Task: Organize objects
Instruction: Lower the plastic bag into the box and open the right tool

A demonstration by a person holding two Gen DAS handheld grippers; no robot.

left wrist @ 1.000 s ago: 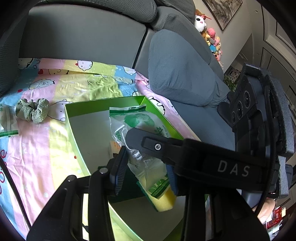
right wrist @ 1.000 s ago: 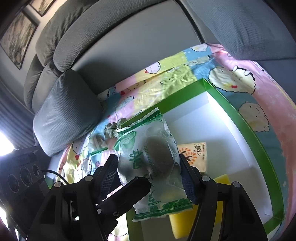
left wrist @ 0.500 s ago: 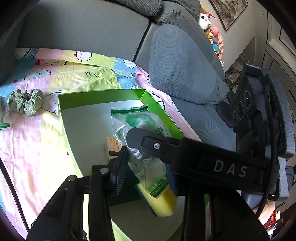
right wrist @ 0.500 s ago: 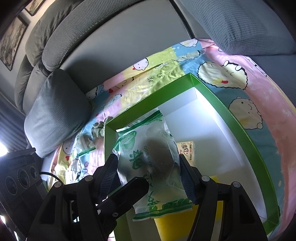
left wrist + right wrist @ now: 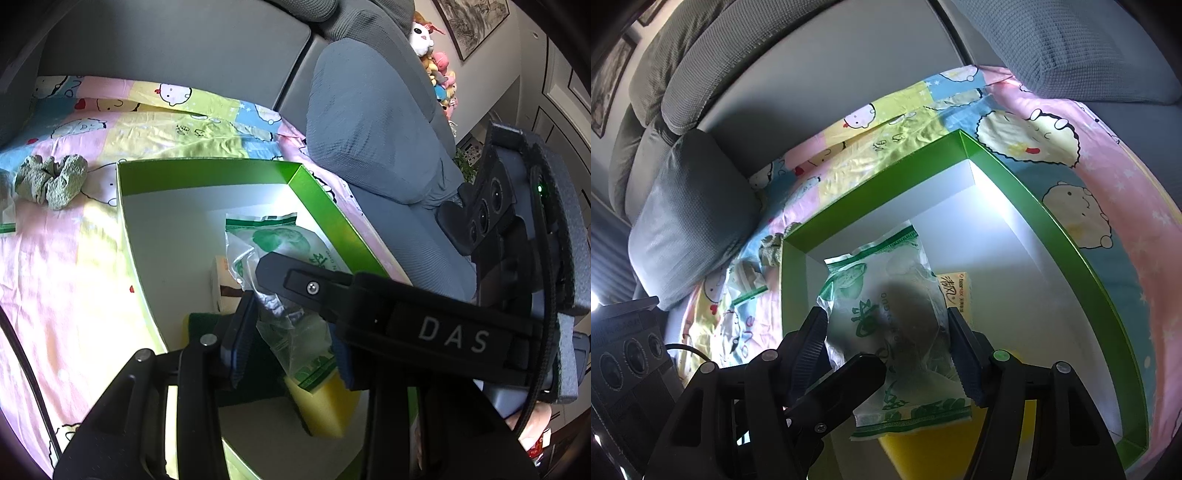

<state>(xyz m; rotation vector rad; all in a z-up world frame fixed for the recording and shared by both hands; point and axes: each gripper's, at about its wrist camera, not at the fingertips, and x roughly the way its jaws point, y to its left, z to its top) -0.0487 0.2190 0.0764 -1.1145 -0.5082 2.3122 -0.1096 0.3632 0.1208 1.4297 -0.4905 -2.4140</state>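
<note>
A clear plastic bag point(image 5: 280, 243) with green print hangs over the open green box point(image 5: 207, 168), held from two sides. My left gripper point(image 5: 291, 343) is shut on its crumpled lower part. My right gripper point(image 5: 886, 339) is shut on the bag point(image 5: 886, 295) across its width, and one of its fingers crosses the left wrist view as a black bar. Under the bag, inside the box point(image 5: 1052, 218), lie a yellow sponge point(image 5: 325, 406) with a dark green face and a small orange-and-white tissue packet point(image 5: 221, 284). Both also show in the right wrist view: sponge point(image 5: 923, 454), packet point(image 5: 956, 288).
The box sits on a pastel cartoon blanket point(image 5: 74, 277) on a grey sofa. A green scrunchie point(image 5: 51, 181) and another clear bag point(image 5: 746, 273) lie on the blanket left of the box. Grey cushions point(image 5: 369, 129) flank the blanket, with plush toys behind.
Both grippers, still holding the bag, have drifted a little further in over the box, so more of its white floor and far wall shows. Neither grip has changed.
</note>
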